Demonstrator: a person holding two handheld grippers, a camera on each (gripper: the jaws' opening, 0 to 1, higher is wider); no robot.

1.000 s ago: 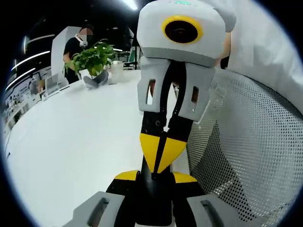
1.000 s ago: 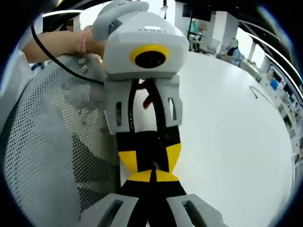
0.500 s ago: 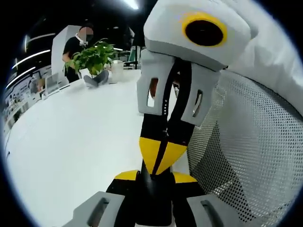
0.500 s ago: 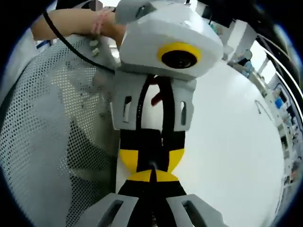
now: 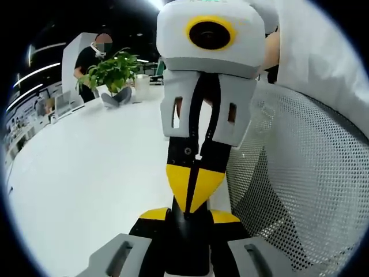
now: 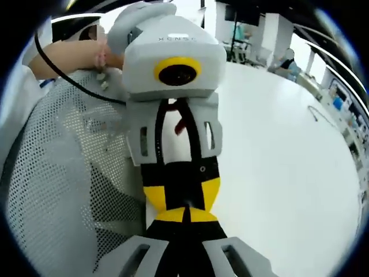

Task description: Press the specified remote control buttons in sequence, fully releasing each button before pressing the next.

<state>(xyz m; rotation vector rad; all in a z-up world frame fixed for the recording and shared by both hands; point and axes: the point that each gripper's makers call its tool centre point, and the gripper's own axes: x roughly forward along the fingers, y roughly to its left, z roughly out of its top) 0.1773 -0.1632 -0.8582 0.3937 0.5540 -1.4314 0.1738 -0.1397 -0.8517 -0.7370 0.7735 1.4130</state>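
The two grippers meet nose to nose above a white table (image 5: pixel 86 173). In the left gripper view my left gripper (image 5: pixel 190 218) rises from the bottom with its yellow-tipped jaws a little apart. The right gripper (image 5: pixel 193 187) comes down from the top, and its shut yellow wedge noses into that gap. In the right gripper view my right gripper (image 6: pixel 185 216) has its yellow tips pressed together. The left gripper (image 6: pixel 183 193) stands right above them. I cannot tell whether the two grippers touch.
A white mesh chair back (image 5: pixel 300 190) (image 6: pixel 52 184) stands beside the grippers. A person's hand (image 6: pixel 75 52) holds the left gripper, and a black cable (image 6: pixel 63 78) runs across the mesh. A potted plant (image 5: pixel 112 72), a white cup (image 5: pixel 142 86) and a person (image 5: pixel 92 52) are far back.
The right gripper tilted to one side half a second ago and has swung back upright. The left gripper and its view have stayed still.
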